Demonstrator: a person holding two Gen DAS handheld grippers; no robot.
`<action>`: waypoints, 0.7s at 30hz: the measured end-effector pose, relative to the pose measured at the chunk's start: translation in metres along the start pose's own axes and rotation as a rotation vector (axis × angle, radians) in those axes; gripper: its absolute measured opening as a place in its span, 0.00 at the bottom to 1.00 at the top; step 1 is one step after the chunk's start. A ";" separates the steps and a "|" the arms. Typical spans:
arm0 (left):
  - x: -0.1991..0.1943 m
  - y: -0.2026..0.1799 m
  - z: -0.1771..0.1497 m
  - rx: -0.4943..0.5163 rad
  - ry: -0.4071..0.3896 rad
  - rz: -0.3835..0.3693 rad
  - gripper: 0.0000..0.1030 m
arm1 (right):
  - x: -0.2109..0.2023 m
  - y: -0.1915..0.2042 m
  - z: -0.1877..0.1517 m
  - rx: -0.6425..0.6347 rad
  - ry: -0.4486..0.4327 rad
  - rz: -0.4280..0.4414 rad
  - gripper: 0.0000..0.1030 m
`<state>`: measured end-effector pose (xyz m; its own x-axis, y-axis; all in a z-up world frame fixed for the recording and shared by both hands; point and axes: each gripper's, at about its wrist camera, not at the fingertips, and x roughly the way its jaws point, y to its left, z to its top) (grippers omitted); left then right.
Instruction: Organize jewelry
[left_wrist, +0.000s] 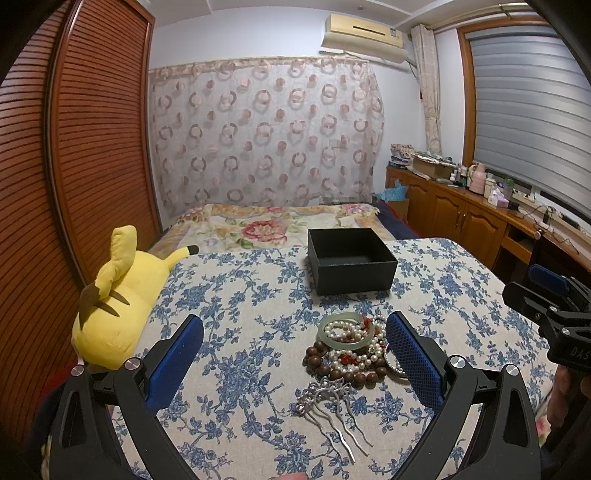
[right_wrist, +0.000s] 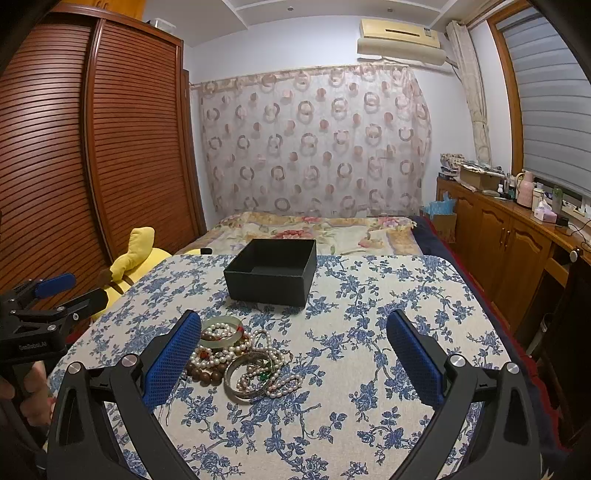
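Observation:
A heap of jewelry (left_wrist: 354, 350) lies on the blue-flowered table: a pale green jade bangle (left_wrist: 345, 330), pearl strands, brown wooden beads (left_wrist: 325, 363) and a silver hair comb (left_wrist: 332, 410). An open, empty black box (left_wrist: 351, 260) stands behind it. My left gripper (left_wrist: 295, 354) is open and empty, above the table, with the heap near its right finger. In the right wrist view the heap (right_wrist: 243, 362), with a silver bangle (right_wrist: 245, 380), lies by the left finger of my open, empty right gripper (right_wrist: 295, 354). The box (right_wrist: 271, 271) is beyond.
A yellow plush toy (left_wrist: 122, 295) lies at the table's left edge. A bed (left_wrist: 273, 221) sits behind the table, a wooden wardrobe (left_wrist: 74, 166) on the left and a cluttered wooden cabinet (left_wrist: 461, 206) on the right.

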<state>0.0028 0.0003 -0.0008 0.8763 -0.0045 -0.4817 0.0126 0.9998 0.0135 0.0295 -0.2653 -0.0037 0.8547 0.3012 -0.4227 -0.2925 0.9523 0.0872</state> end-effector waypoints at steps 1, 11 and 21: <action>0.001 0.000 0.000 0.000 0.001 0.000 0.93 | 0.000 0.000 0.000 0.000 0.000 0.000 0.98; 0.025 0.012 -0.021 -0.019 0.088 -0.002 0.93 | 0.007 0.008 -0.011 -0.025 0.018 0.007 0.98; 0.050 0.020 -0.045 -0.024 0.189 -0.038 0.93 | 0.020 0.005 -0.022 -0.039 0.085 0.056 0.97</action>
<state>0.0249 0.0210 -0.0643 0.7693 -0.0408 -0.6375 0.0300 0.9992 -0.0278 0.0355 -0.2554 -0.0318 0.7975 0.3472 -0.4933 -0.3569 0.9309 0.0782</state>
